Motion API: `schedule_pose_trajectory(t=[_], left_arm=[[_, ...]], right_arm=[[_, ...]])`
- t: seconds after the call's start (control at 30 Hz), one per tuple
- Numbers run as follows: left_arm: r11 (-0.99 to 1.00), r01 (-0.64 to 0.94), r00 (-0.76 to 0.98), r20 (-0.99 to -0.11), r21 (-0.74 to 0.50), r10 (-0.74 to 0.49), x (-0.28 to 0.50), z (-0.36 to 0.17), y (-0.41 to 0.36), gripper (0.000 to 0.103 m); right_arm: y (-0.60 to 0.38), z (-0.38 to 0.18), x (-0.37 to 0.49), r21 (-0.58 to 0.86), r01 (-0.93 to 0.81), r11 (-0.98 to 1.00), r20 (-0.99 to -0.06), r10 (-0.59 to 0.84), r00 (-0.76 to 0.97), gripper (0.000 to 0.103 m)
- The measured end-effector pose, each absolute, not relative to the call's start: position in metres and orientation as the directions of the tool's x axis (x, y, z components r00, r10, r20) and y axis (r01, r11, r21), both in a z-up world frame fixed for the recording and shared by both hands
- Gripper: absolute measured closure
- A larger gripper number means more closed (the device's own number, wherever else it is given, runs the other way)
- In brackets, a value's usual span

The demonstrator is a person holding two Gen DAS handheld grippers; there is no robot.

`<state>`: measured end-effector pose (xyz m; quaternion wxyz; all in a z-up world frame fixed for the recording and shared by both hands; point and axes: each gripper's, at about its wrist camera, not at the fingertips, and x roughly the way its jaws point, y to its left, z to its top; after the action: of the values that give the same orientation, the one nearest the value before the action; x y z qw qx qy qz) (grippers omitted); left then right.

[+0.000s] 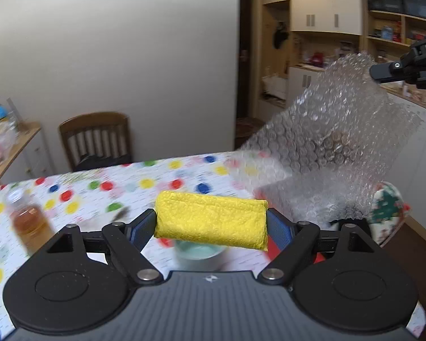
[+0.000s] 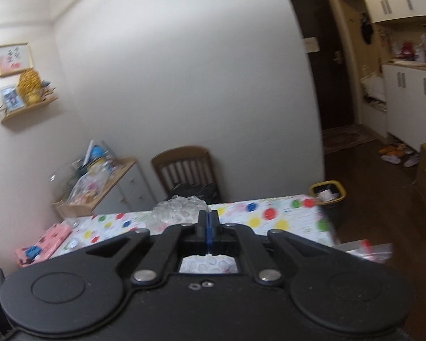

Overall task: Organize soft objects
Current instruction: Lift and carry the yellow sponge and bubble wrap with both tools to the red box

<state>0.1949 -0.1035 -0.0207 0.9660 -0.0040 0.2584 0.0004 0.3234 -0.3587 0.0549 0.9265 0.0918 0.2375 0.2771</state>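
My left gripper is shut on a yellow sponge and holds it above the dotted tablecloth. My right gripper is shut on a sheet of clear bubble wrap. In the left wrist view the right gripper shows at the upper right, holding the bubble wrap up high so that it hangs down over the table's right side.
A bottle of amber liquid stands on the table at the left. A pale green bowl sits under the sponge. A wooden chair stands behind the table. A pink box lies at the table's left end. A yellow bin stands beyond the table.
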Motion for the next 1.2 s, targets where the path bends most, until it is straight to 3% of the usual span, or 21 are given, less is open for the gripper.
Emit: schedule_pose_trajectory(t=[0.57,1.2], left_arm=[[0.981,0.188,0.834,-0.536,0.049,-0.133,0.249,-0.034,-0.248,0.020],[0.978,0.195,0.723,-0.685,0.075,-0.091,0.311,-0.084,-0.272,0.020]], right_arm=[[-0.484,0.014,0.340,0.329,-0.318,0.889,-0.438,0.443,0.782,0.103],[-0.471,-0.069,0.376,0.319,-0.313,0.895,-0.643,0.447,0.622,0.103]])
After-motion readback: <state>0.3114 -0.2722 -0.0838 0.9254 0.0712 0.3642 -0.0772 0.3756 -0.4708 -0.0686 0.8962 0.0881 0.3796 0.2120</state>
